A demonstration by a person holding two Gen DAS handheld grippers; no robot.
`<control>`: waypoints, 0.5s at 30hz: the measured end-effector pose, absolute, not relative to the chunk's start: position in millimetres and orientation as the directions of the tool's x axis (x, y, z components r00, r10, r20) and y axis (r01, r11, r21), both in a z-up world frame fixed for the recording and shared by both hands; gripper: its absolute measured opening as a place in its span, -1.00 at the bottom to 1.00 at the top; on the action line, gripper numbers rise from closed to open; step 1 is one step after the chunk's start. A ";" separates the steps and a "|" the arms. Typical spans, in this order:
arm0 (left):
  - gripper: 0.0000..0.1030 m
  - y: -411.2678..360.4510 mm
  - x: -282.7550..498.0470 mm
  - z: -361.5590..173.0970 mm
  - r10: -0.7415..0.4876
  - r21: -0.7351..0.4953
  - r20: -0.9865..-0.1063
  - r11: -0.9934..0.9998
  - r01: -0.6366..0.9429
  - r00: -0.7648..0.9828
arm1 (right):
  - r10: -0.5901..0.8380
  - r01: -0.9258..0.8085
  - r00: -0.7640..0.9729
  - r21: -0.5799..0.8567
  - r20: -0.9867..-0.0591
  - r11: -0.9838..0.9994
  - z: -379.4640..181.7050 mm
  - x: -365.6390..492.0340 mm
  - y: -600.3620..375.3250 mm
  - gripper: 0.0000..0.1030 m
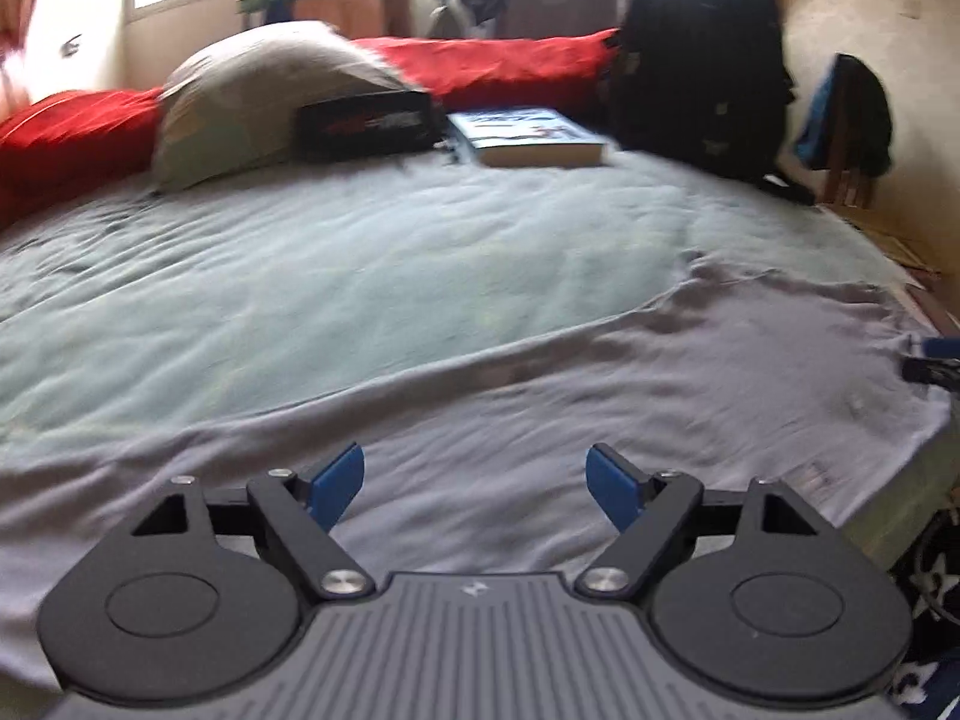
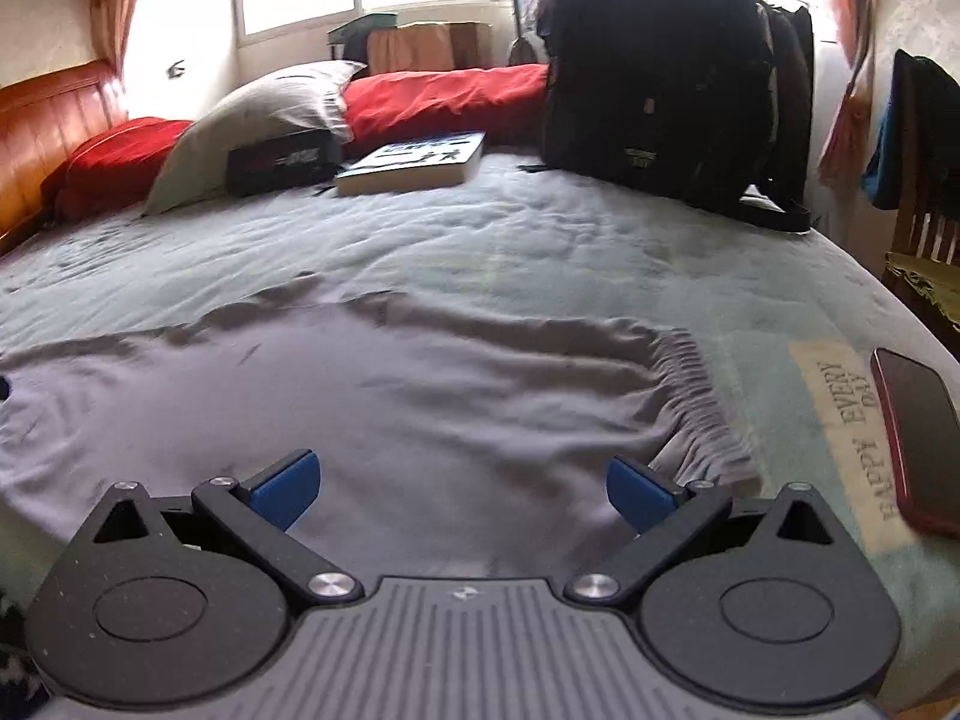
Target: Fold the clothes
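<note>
The grey garment (image 2: 384, 396) lay spread flat across the near part of the bed (image 1: 372, 252), apparently laid out so a fold could start from its edges; it looked like thin, soft jersey, lightly rippled, with a gathered elastic band bunched in tight pleats at its right end. The left gripper (image 1: 477, 483) hung just above the cloth, its blue pads set wide with nothing clamped between them. The right gripper (image 2: 462, 495) hovered near the gathered band, its jaws at their widest and likewise empty, probably ready to take that edge. Beneath was a pale green, crinkled sheet. Further off sat a stiff book (image 2: 414, 165), a plump grey pillow (image 2: 258, 120), red bedding (image 2: 444, 96), a bulky black backpack (image 2: 660, 78), and a glossy dark-red phone (image 2: 918, 438) on the right.
</note>
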State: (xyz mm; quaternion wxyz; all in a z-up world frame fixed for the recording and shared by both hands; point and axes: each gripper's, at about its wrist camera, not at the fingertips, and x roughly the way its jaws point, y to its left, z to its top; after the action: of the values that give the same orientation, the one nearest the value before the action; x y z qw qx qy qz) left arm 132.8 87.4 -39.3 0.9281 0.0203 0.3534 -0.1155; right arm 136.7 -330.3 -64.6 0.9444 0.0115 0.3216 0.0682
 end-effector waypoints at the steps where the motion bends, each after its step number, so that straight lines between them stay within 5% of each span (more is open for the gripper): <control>1: 0.59 87.7 138.5 -42.7 -0.186 -0.050 -0.671 0.977 0.207 0.718 | 0.112 -0.094 0.780 0.061 -0.616 0.994 -68.9 142.6 -335.5 1.00; 9: 0.60 78.2 168.5 -37.4 -0.121 -0.081 -0.725 0.993 0.091 0.678 | 0.097 -0.060 0.781 0.081 -0.617 0.995 -75.1 129.6 -349.3 1.00; 15: 0.65 18.0 181.9 -1.0 -0.437 -0.284 -0.667 0.898 0.336 0.604 | 0.146 -0.077 0.802 0.142 -0.579 0.987 -64.2 117.2 -343.9 1.00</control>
State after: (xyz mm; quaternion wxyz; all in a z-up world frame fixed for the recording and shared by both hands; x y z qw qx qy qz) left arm 181.9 18.0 -1.0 0.8931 -0.0650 0.3891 -0.2162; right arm 117.2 -343.9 -64.2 0.9475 0.0559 0.3092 0.0590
